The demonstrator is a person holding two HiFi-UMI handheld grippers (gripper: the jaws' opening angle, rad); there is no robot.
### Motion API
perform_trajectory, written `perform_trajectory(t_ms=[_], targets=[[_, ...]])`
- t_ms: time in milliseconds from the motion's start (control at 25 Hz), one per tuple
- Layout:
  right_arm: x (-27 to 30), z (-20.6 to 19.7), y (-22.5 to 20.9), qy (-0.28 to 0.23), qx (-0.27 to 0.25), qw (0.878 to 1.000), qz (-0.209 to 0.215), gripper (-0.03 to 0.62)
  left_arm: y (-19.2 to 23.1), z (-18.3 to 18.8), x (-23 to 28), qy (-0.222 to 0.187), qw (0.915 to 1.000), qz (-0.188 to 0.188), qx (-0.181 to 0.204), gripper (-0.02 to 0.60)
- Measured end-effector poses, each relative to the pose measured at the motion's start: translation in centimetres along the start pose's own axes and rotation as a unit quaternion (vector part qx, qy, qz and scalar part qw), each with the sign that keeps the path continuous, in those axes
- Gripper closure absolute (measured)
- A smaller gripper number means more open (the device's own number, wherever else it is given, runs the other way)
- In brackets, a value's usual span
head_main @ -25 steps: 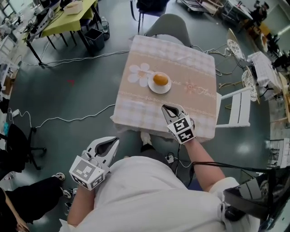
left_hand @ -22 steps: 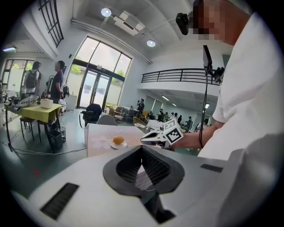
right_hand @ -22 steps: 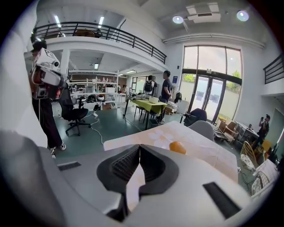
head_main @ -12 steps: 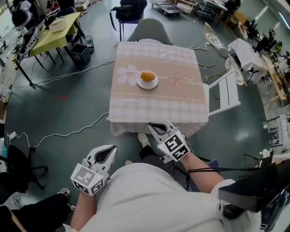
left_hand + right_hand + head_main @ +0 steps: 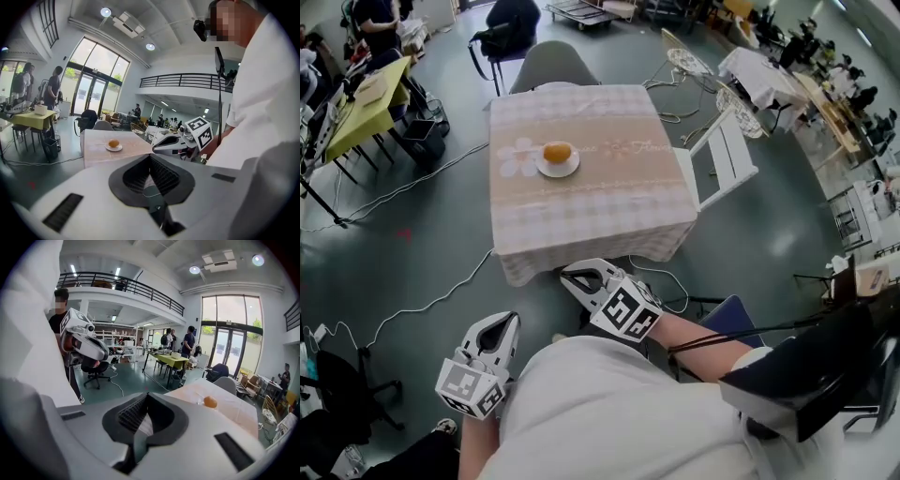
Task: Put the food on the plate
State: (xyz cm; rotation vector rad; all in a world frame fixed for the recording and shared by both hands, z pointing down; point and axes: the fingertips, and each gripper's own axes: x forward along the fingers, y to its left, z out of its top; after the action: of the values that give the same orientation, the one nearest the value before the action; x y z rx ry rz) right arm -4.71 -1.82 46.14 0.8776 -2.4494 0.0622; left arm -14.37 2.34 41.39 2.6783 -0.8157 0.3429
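Grey floor (image 5: 412,234), cables (image 5: 422,305) trailing across it. Square worktop (image 5: 600,202) under a checked pinkish cloth stands mid-room, ahead of the person (image 5: 609,412) in a white shirt. A grey chair (image 5: 548,64) is at its far side and a white folding chair (image 5: 722,164) just beside its right edge. The green table (image 5: 361,98) is far left, with people round it. Both grippers are held low by the torso, over the floor and off the worktop. The right gripper (image 5: 570,276) is just short of the cloth's near edge and angles toward it; its jaws are closed tip to tip with nothing between them. The left gripper (image 5: 502,323) is lower left by the person's side; its jaws also meet at the tips and it is empty. The small white plate (image 5: 542,167) sits on the worktop's far-left part, just beside a flower print (image 5: 517,157) on the cloth. The food (image 5: 557,152), one round orange piece, sits in the middle of the plate, well apart from both grippers.
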Motion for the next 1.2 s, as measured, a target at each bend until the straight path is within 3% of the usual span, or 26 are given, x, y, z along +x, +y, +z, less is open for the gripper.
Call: perform_trajectory(t_ms=[560, 920, 1200], targets=[[-0.5, 1.0, 3.4, -0.006, -0.03, 0.999, 0.029, 0.582, -1.0, -1.0, -1.2, 0.0, 0.9999, 0.01, -0.007, 0.572], [-0.1, 1.6, 2.8, -0.003, -0.028, 0.999, 0.033, 0.582, -0.1, -0.8, -0.9, 0.006, 0.9996, 0.013, -0.023, 0.572], [-0.1, 0.5, 0.4, 0.01, -0.021, 0.999, 0.029, 0.582, 1.1, -0.8, 1.9, 0.018, 0.9995, -0.007, -0.026, 0.572]])
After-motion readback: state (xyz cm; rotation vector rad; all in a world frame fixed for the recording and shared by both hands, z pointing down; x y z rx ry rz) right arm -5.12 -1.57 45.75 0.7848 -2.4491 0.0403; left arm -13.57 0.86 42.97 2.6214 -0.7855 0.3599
